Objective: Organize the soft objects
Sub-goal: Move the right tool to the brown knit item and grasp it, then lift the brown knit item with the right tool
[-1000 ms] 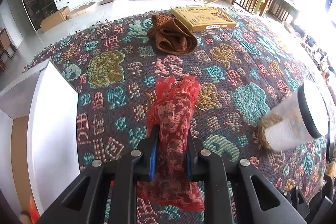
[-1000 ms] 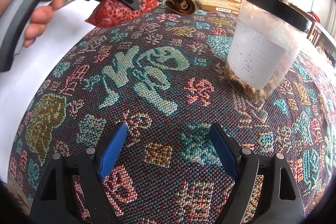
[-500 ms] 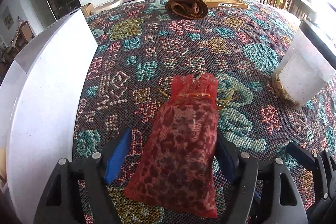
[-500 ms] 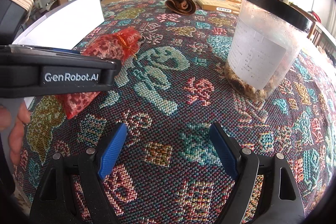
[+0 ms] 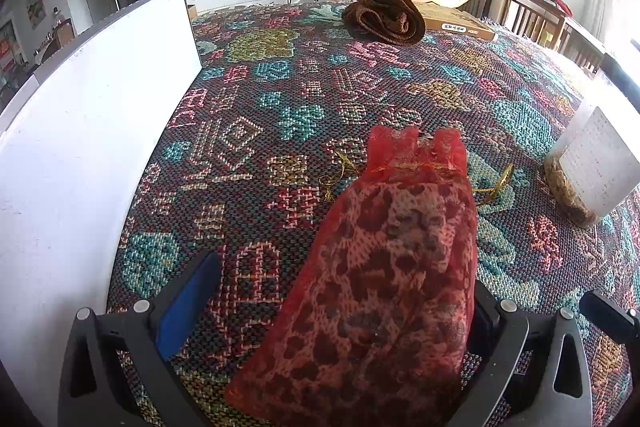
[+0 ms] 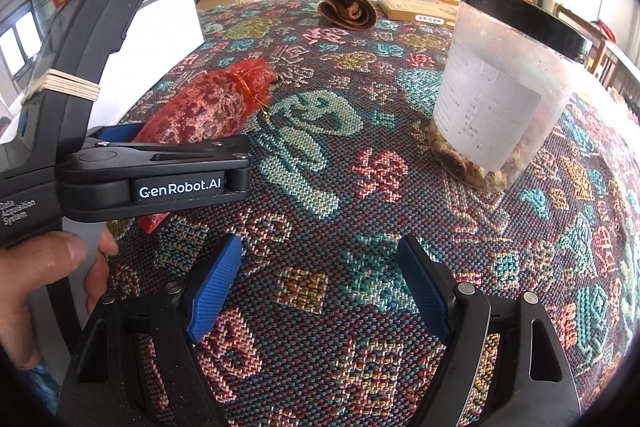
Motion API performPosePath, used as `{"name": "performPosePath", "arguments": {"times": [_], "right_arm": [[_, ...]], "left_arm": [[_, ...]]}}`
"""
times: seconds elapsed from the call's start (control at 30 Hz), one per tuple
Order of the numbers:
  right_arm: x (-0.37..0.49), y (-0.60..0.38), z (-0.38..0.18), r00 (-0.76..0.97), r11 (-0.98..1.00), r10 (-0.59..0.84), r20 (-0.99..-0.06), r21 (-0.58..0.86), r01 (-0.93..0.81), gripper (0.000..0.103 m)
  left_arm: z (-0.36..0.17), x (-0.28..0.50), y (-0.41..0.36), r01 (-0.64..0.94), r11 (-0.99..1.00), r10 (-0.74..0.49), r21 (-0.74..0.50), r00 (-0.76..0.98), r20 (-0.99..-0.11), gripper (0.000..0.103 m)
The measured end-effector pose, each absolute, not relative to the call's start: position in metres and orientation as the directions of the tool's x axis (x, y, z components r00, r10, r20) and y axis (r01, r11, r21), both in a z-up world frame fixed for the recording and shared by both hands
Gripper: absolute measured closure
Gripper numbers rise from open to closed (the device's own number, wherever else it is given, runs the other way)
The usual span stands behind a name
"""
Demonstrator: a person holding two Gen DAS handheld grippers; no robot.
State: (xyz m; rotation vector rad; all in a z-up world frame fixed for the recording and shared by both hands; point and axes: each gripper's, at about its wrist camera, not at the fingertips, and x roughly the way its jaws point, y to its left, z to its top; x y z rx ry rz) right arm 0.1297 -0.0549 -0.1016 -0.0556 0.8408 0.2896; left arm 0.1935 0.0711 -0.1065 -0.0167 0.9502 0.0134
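Released a second after being pinched, the red mesh pouch (image 5: 384,267) now lies on the woven cloth (image 5: 280,107) between the spread left gripper (image 5: 320,311), long axis toward 12 o'clock, while the right gripper (image 6: 320,283) waits spread, farther off

Red leopard-spotted pouch (image 5: 384,267) (gold drawstring)

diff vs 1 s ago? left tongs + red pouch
The left tongs opened and let go of the red pouch, carried down from mid-air; it now lies on the patterned cloth, between the open fingers. Right tongs stayed open and empty; jar and brown cloth unmoved.
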Motion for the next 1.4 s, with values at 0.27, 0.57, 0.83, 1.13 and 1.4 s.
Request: {"name": "performPosePath", "arguments": {"times": [0.27, 0.57, 0.83, 1.13, 1.4], "right_arm": [[0.133, -0.076, -0.010, 0.750, 0.949, 0.313, -0.582, 0.153, -0.276, 0.020], [0.331, -0.018, 0.042, 0.624, 0.958, 0.197, -0.757, 0.014, -0.286, 0.020], [0.444, 0.034, -0.014, 0.522, 0.937, 0.037, -0.852, -0.151, -0.314, 0.025], [0.458, -0.010, -0.013, 0.437, 0.961, 0.160, -0.885, 0.039, -0.274, 0.094], [0.417, -0.074, 0.063, 0.488, 0.956, 0.278, -0.827, 0.192, -0.221, 0.094]], "left_arm": [[-0.106, 0.194, 0.071, -0.020, 1.000, 0.006, -0.007, 0.581, -0.814, 0.000], [-0.106, 0.194, 0.071, -0.021, 1.000, 0.005, -0.009, 0.582, -0.813, 0.000], [-0.106, 0.193, 0.071, -0.022, 1.000, 0.005, -0.010, 0.583, -0.813, 0.000], [-0.106, 0.193, 0.071, -0.024, 1.000, 0.006, -0.010, 0.584, -0.812, 0.000], [-0.106, 0.194, 0.071, -0.024, 1.000, 0.006, -0.010, 0.584, -0.812, 0.000]]}}
